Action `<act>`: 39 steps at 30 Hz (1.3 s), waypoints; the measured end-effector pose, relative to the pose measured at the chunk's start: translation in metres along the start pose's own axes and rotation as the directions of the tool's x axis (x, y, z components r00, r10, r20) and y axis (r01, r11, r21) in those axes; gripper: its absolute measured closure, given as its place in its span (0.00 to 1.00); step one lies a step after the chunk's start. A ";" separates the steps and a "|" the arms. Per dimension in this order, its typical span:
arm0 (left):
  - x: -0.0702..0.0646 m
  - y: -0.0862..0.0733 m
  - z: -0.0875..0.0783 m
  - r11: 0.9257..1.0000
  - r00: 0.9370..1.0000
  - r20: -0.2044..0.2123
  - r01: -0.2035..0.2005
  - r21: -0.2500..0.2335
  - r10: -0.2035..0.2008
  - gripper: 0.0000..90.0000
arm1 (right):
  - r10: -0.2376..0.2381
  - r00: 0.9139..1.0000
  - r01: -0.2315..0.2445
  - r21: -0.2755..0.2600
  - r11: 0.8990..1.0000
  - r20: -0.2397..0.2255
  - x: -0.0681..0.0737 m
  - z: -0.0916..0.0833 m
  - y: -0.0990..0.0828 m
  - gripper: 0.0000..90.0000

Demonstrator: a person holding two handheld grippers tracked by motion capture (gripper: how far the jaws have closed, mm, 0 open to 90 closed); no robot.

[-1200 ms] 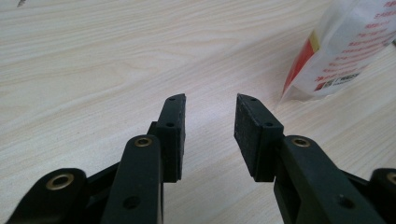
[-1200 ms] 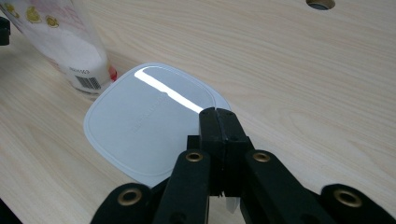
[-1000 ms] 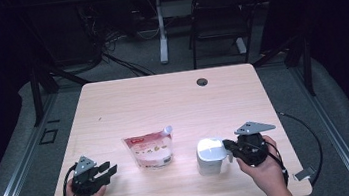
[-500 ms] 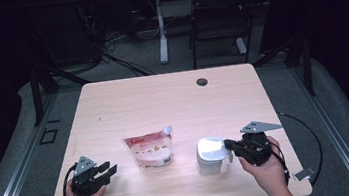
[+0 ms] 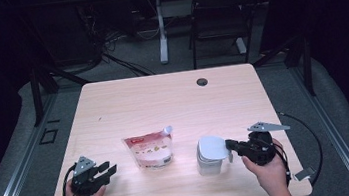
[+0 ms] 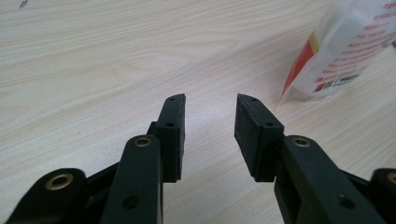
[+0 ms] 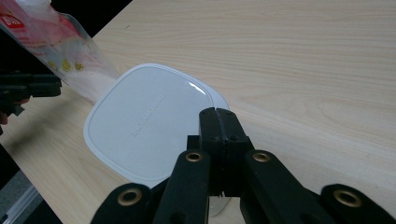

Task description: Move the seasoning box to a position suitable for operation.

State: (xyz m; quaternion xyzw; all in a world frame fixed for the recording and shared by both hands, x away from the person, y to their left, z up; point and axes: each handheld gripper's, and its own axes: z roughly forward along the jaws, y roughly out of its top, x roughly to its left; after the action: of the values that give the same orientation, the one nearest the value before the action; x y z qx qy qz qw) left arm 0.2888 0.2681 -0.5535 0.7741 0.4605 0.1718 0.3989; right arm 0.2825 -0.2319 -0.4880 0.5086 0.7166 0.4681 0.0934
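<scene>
right claw (image 5: 231,146) (closed) at upright white container (image 5: 211,155), lid up.

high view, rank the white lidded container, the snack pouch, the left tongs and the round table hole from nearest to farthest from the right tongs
1. White lidded container, right at the right tongs' tips.
2. Snack pouch, mid-table, to the left.
3. Round table hole, near the far edge.
4. Left tongs, near the table's front left.
</scene>
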 end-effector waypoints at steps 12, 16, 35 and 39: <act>0.000 0.000 0.000 1.000 1.000 -0.001 0.003 -0.002 -0.003 0.71 | 0.071 0.997 -0.072 -0.025 0.997 -0.033 -0.005 0.000 -0.004 1.00; 0.000 0.000 0.000 1.000 1.000 0.000 0.000 -0.002 0.000 0.71 | 0.086 0.995 -0.087 -0.032 0.996 -0.042 -0.007 0.000 -0.005 1.00; 0.000 0.000 0.000 1.000 1.000 0.002 0.001 -0.002 -0.001 0.71 | 0.138 0.989 -0.140 -0.030 0.990 -0.051 -0.016 0.000 -0.010 1.00; 0.000 0.000 0.000 1.000 1.000 0.002 0.002 -0.003 -0.002 0.71 | 0.151 0.987 -0.153 -0.026 0.988 -0.060 -0.018 0.000 -0.011 1.00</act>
State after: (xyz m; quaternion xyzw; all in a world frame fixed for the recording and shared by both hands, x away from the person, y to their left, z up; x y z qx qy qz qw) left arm 0.2887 0.2679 -0.5532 0.7733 0.4606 0.1714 0.4007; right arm 0.2838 -0.2464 -0.5028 0.5466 0.6710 0.4990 0.0443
